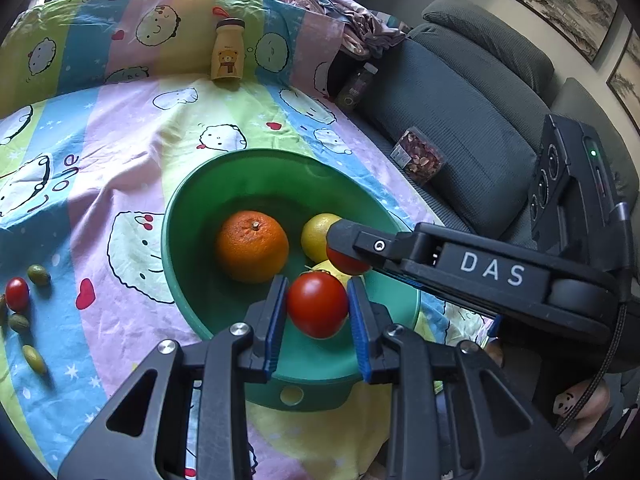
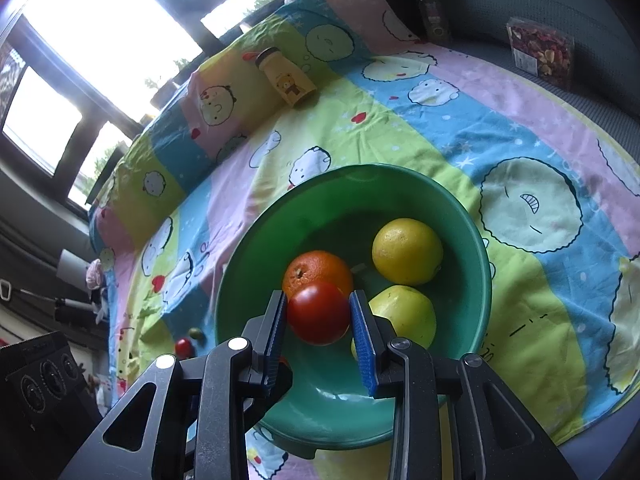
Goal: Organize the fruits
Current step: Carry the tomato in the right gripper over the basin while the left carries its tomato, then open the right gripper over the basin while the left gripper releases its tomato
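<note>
On the cloth (image 1: 132,128) at the far left we count one small red tomato (image 1: 17,294) among three green olive-like fruits (image 1: 39,275) that we can make out. Next comes the green bowl (image 1: 192,208), with one orange (image 1: 252,246) and two yellow fruits (image 2: 407,251) inside — one rounder, one paler and greenish. Our left gripper (image 1: 318,306) is clamped on a glossy red tomato (image 1: 318,305), smooth and round, held over the bowl's near side. Our right gripper (image 2: 319,312) grips a second red tomato (image 2: 319,313) of the same look — also above the bowl, just in front of the orange. One yellow bottle with a bear (image 1: 227,51) stands behind.
</note>
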{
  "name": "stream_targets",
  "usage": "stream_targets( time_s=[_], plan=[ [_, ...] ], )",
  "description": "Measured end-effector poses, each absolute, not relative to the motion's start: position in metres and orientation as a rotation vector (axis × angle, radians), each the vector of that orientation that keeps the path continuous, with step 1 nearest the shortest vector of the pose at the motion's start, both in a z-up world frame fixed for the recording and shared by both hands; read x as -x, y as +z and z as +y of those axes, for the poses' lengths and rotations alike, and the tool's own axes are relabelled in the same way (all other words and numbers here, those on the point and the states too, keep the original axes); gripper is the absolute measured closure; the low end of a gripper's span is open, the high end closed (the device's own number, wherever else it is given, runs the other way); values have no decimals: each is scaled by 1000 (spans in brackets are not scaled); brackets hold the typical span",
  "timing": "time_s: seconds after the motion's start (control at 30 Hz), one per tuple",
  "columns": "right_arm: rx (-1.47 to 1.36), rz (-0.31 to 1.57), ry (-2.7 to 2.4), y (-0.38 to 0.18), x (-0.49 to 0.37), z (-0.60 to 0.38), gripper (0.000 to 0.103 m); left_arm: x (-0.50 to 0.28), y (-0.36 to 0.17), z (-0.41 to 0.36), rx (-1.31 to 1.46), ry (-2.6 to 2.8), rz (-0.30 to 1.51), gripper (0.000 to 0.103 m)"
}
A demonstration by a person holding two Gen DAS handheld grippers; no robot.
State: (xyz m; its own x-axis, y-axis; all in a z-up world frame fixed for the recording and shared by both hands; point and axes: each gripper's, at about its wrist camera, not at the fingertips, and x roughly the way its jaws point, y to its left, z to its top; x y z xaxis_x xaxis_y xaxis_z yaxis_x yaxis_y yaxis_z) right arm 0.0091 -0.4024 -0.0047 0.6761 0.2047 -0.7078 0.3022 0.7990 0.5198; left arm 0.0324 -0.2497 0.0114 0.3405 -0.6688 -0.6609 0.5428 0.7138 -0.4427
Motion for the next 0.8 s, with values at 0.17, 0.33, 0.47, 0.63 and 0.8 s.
stream_targets(
  time_s=[0.17,0.33,0.47,0.63,0.8],
  plan=[
    [-656,855,-61,-7,-11,-401,69,-33,9,-249,152,-783,943,73],
    [-646,870,-68,-9,-14,-400,69,-34,8,-250,144,-771,949,73],
    [-639,880,-69,-11,-15,-398,69,-34,5,-250,135,-764,960,73],
    [-640,885,-74,-12,-16,-399,69,-35,3,-251,128,-756,969,73],
    [-656,884,-72,-13,-15,-401,69,-37,1,-250,129,-746,976,74]
  ],
)
